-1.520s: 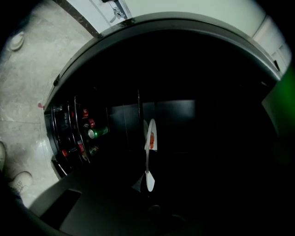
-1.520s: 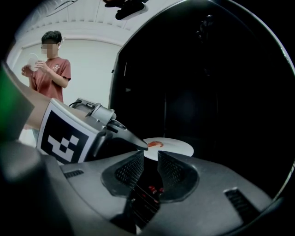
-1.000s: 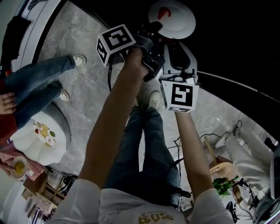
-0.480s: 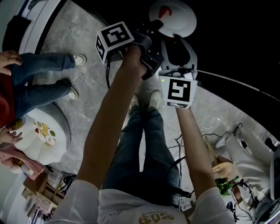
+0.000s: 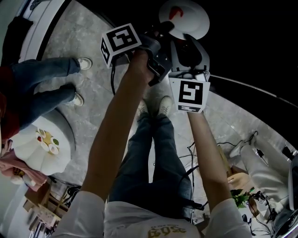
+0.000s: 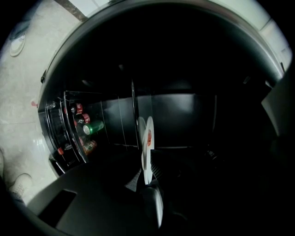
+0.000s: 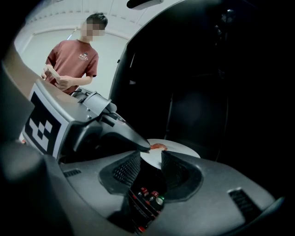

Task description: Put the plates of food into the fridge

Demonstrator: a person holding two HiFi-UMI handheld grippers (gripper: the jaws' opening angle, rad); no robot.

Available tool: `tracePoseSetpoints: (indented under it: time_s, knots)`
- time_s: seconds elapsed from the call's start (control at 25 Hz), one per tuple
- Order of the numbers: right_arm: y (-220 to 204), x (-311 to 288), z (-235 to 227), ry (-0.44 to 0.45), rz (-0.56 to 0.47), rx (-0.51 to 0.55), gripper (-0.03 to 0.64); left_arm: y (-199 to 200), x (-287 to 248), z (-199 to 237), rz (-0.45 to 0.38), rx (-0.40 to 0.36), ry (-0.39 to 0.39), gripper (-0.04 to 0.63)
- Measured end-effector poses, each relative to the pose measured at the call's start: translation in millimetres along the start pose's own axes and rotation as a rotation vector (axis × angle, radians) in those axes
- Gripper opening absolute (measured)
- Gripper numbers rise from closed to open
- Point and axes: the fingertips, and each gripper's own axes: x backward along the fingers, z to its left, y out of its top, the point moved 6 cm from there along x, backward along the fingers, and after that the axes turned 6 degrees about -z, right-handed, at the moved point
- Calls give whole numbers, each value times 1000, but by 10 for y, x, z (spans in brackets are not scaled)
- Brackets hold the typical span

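In the head view two bare forearms reach out over a grey, veined stone floor, and each gripper carries a white cube printed with black squares. The left gripper, dark and angular, meets the near rim of a round, smooth white plate bearing a small red piece of food. The right gripper comes up to the same rim from lower in the picture. The plate hangs clear of the floor, in front of deep shadow. At lower left stands a round white table with small dishes on it. The left gripper view shows the plate edge-on as a thin pale sliver clamped between the jaws. Behind it is the dark cavity of the fridge, and at left clear-fronted door shelves hold a glossy green can and red-topped ones. In the right gripper view the ribbed black pads stand apart, having just been opening. The plate's rim lies in the gap between them and neither pad presses on it. The left gripper's pointed tip pinches that rim beside the food. A person in a red T-shirt stands behind.
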Motion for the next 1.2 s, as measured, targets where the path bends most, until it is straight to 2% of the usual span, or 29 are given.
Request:
tracePoseSetpoints:
  time_s: [0.32,0.68,0.96,1.2]
  knots:
    - [-14,-46,-42,-2,-6,28,127,-2,48,10,32,4,-31,77]
    - [-47,-64,-47,-17,-9,28,127,25,135,20,32,7,-44,77]
    - [-63,-98,-264,-34,-8,8,127,-39,1,-29,28,-2,-40,77]
    - [-22,-159,-95,-53,1,5,127,109,245,30,22,15,-41,75]
